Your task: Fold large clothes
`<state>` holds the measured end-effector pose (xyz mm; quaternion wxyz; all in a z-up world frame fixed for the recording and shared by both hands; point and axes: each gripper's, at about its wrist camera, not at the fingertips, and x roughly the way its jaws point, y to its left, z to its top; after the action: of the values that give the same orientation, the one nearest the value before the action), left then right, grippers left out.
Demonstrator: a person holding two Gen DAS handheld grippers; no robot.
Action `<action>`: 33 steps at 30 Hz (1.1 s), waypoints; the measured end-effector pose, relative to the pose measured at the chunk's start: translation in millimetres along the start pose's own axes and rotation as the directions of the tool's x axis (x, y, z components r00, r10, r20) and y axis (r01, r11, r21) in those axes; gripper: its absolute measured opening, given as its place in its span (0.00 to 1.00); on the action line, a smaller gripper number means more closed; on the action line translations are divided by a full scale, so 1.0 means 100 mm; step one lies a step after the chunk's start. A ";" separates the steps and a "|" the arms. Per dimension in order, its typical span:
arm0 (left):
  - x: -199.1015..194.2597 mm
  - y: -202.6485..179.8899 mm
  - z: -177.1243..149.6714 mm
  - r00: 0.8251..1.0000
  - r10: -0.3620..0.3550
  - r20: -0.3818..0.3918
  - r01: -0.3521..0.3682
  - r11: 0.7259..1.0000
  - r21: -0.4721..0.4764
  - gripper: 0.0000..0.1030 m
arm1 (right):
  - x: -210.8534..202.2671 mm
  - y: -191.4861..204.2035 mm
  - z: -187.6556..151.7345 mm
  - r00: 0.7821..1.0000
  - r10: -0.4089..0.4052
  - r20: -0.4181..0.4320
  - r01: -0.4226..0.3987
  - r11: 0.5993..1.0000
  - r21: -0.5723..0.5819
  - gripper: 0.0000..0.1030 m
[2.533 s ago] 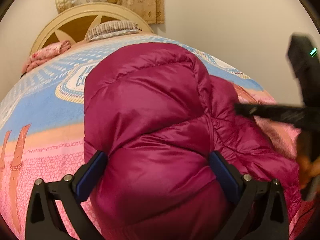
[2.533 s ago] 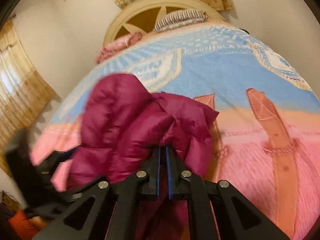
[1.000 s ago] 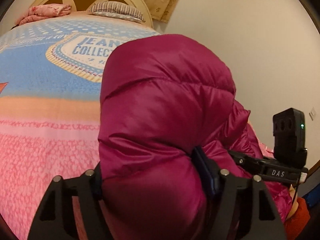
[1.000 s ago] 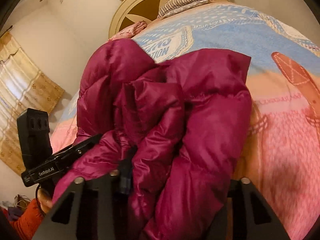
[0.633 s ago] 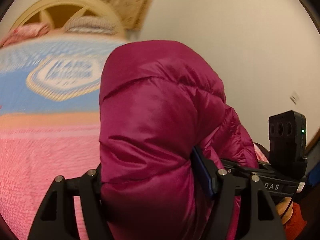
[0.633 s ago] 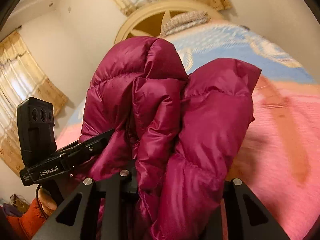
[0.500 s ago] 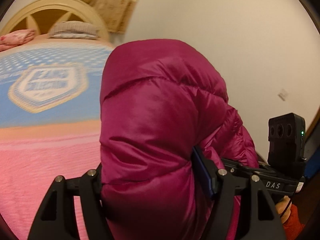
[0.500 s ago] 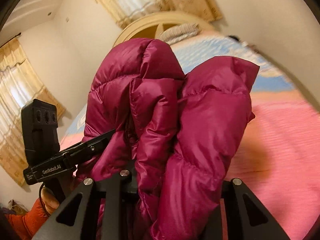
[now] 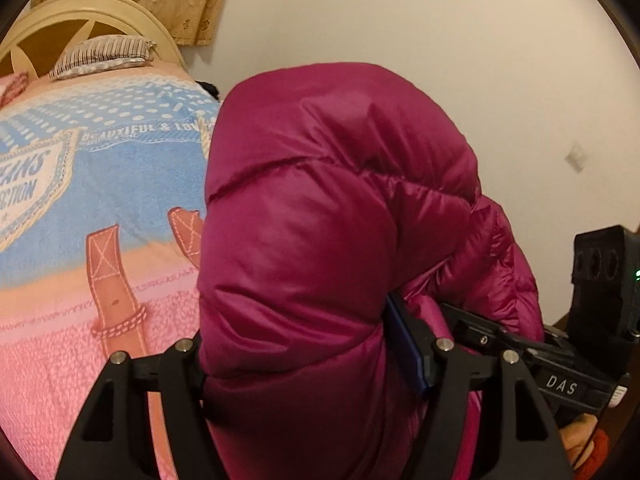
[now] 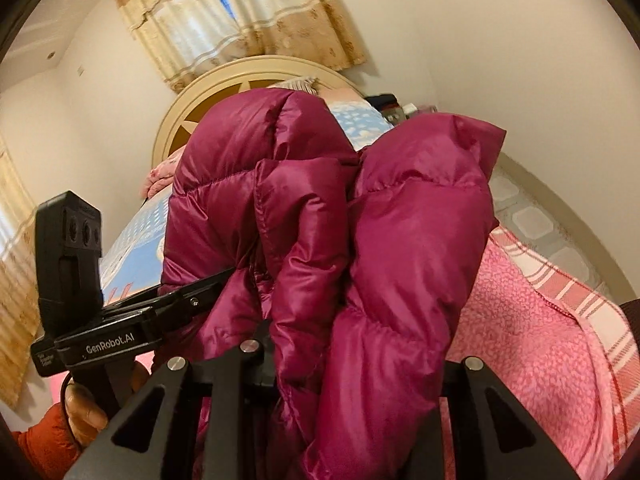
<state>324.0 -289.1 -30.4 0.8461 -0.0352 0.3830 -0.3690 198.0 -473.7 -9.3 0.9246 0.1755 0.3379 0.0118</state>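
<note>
Both grippers clamp the magenta puffer jacket, held up off the bed. Left gripper stands fairly wide, its pads squeezing a thick folded bulk; the right gripper, jaws narrower after just closing further, pinches bunched folds. Each tilts downward, gripped by a hand in an orange sleeve. Beyond lie a striped pillow, headboard and curtains.
</note>
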 end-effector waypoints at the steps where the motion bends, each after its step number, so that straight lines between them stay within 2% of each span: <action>1: 0.09 -0.01 0.00 0.999 0.037 -0.015 -0.037 0.999 0.010 0.69 | 0.08 -0.05 0.00 1.000 -0.001 -0.012 0.001 1.000 0.008 0.28; 7: 0.42 0.10 0.00 0.988 0.124 -0.097 -0.126 0.992 -0.021 0.69 | 0.61 -0.28 0.01 0.996 0.013 -0.085 -0.009 0.999 0.053 0.28; 12: 0.53 0.13 -0.01 0.977 0.177 -0.120 -0.181 0.983 -0.026 0.69 | 0.78 -0.55 -0.06 0.993 0.058 -0.107 -0.044 0.990 0.131 0.28; 16: 0.61 0.03 -0.07 0.964 0.224 -0.143 -0.229 0.973 -0.017 0.70 | 0.91 -0.80 -0.22 0.983 0.145 -0.115 -0.110 0.956 0.270 0.29; 18: 0.70 0.03 -0.02 0.959 0.238 -0.156 -0.243 0.970 -0.010 0.70 | 0.99 -0.81 -0.20 0.981 0.154 -0.115 -0.115 0.950 0.292 0.29; 21: 0.75 0.01 -0.02 0.951 0.260 -0.167 -0.262 0.965 0.007 0.71 | 1.02 -0.75 -0.23 0.983 0.140 -0.118 -0.101 0.952 0.290 0.29; 26: 1.00 0.14 0.06 0.942 0.283 -0.179 -0.285 0.959 0.015 0.81 | 1.03 -0.81 -0.22 0.978 0.159 -0.134 -0.115 0.950 0.290 0.31; 28: 1.02 0.18 0.03 0.945 0.269 -0.184 -0.272 0.962 0.009 0.86 | 0.96 -0.85 -0.23 0.977 0.171 -0.130 -0.128 0.949 0.288 0.36; 31: 1.02 0.15 0.02 0.941 0.283 -0.184 -0.283 0.959 0.027 0.88 | 0.79 -0.88 -0.19 0.984 0.132 -0.116 -0.097 0.959 0.266 0.40; 33: 1.03 0.11 0.03 0.936 0.306 -0.174 -0.303 0.952 0.043 0.89 | 0.50 -0.86 -0.18 0.995 0.075 -0.067 -0.058 0.970 0.235 0.40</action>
<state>377.6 -348.7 -96.6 0.8555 0.0644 0.4552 -0.2385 217.2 -541.5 -82.1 0.8834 0.2934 0.3653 0.0096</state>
